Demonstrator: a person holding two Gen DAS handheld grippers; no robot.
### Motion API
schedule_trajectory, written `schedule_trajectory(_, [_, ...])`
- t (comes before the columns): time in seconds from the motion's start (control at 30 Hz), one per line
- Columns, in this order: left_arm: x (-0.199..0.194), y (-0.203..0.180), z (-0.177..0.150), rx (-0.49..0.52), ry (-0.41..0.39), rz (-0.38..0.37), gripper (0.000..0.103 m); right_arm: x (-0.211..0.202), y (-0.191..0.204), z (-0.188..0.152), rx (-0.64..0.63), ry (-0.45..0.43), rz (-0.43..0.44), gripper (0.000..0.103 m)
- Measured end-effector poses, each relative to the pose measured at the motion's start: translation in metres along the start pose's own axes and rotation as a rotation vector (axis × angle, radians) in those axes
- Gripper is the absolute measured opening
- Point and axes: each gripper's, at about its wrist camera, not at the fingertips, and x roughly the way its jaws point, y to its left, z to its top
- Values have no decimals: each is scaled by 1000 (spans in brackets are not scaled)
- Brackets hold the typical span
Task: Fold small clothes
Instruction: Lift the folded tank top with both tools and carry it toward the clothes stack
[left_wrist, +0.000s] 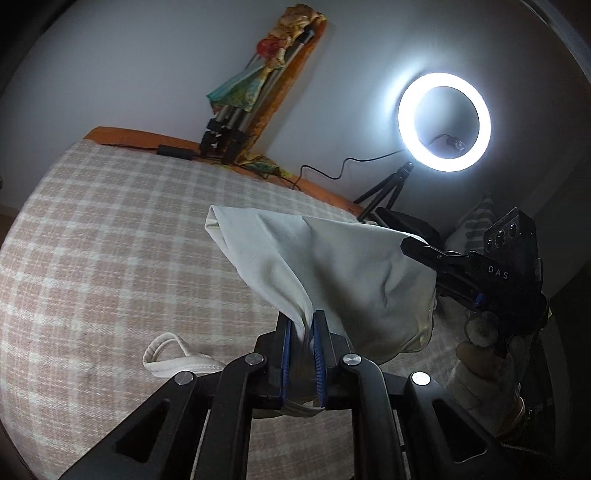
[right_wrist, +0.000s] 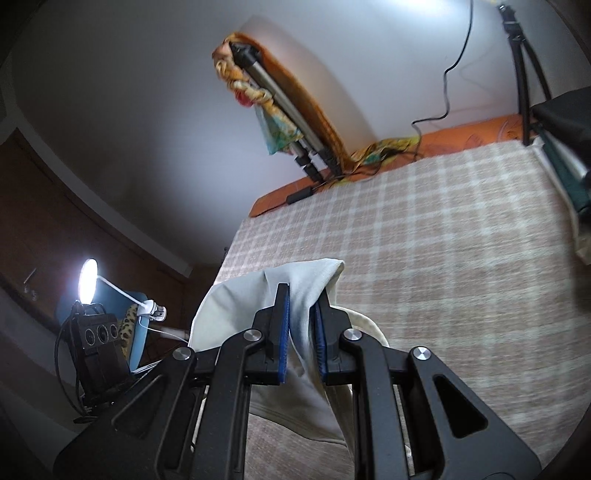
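A small cream garment (left_wrist: 332, 258) hangs stretched in the air above a checked bed cover (left_wrist: 110, 240). My left gripper (left_wrist: 303, 317) is shut on one bunched edge of it. My right gripper (right_wrist: 301, 291) is shut on the opposite edge of the garment (right_wrist: 303, 284); it also shows in the left wrist view (left_wrist: 417, 245) at the cloth's far right corner. A cream strap loop (left_wrist: 166, 354) of the garment trails on the cover at lower left of my left gripper.
A lit ring light (left_wrist: 443, 122) on a black tripod stands at the bed's far right. A folded tripod wrapped in colourful cloth (left_wrist: 251, 85) leans on the wall over an orange mattress edge (left_wrist: 122, 138). A small lamp (right_wrist: 88, 282) glows at left.
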Motion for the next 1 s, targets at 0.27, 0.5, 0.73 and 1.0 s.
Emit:
schedule_trajectory(0.27, [58,-67,19,51,20,-86,8,-64,-45,20,1,-67,-59,13])
schedule_trajectory(0.5, [116,-135,42,107,26,-147,8,-127,-94,45,11,-143,-143,13])
schedule_trajectory(0.73, [171,-215,64,216,27,-185,8,-188,-141,78,28,-239,-229,13])
schedule_trajectory(1.0, [239,-273,91,278,11,-167,8,-228,-199,126,49,-328,-320,13])
